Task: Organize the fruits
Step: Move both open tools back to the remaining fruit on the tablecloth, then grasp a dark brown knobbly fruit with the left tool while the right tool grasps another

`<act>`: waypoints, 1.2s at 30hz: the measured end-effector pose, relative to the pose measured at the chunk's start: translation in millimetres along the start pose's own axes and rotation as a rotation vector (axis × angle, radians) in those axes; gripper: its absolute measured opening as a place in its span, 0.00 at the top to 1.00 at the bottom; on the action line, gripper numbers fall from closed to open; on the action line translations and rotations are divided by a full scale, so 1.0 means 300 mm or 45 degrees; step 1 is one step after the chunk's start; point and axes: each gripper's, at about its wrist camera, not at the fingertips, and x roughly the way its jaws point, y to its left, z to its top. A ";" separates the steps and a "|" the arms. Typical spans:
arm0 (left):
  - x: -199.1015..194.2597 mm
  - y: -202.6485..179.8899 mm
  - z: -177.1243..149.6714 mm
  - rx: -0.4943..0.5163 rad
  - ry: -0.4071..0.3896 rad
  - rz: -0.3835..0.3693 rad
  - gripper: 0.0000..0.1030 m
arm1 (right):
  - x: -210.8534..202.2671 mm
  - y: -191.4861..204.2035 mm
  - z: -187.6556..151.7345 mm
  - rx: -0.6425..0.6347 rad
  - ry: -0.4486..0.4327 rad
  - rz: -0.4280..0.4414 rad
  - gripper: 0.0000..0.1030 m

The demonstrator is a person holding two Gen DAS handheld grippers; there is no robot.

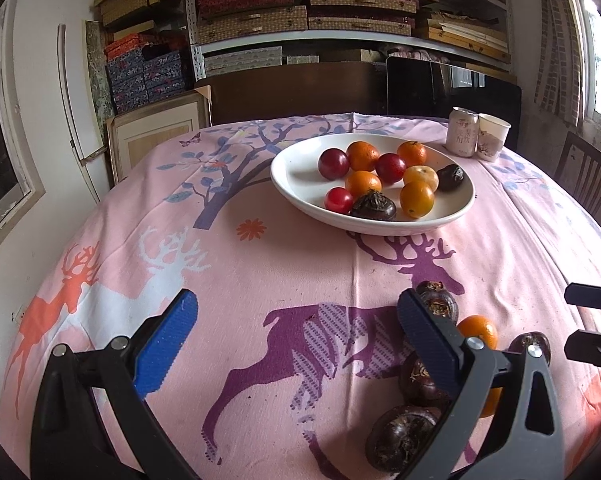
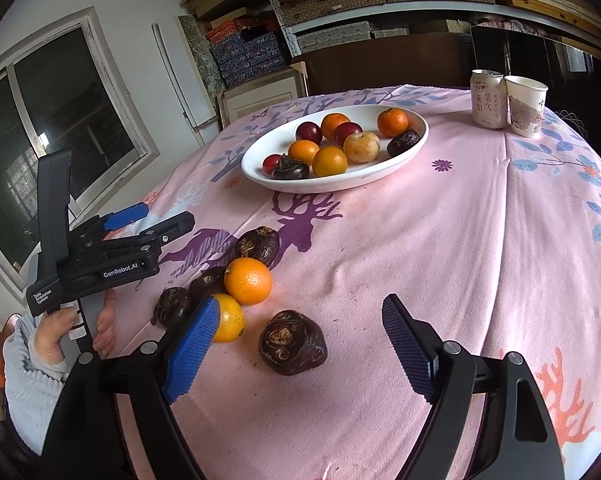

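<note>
Your right tool [image 2: 300,344] gaped around the lone water chestnut [image 2: 292,342]; your left tool [image 1: 298,336] gaped empty. Closing off-centre risked rolling it toward the tabletop's near edge.

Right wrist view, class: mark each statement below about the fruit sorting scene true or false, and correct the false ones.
1. The right gripper is open with nothing between its fingers. True.
2. The white oval bowl is empty. False: it holds oranges, red plums and dark water chestnuts.
3. A lone water chestnut lies on the pink tablecloth just ahead of the right gripper. True.
4. The left gripper is clamped on an orange. False: it is open and holds nothing.
5. A drink can and a paper cup stand side by side beyond the bowl. True.
</note>
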 end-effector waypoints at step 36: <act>-0.021 -0.115 -0.161 0.321 0.356 -0.406 0.31 | 0.042 0.052 -0.052 -0.122 0.174 -0.102 0.19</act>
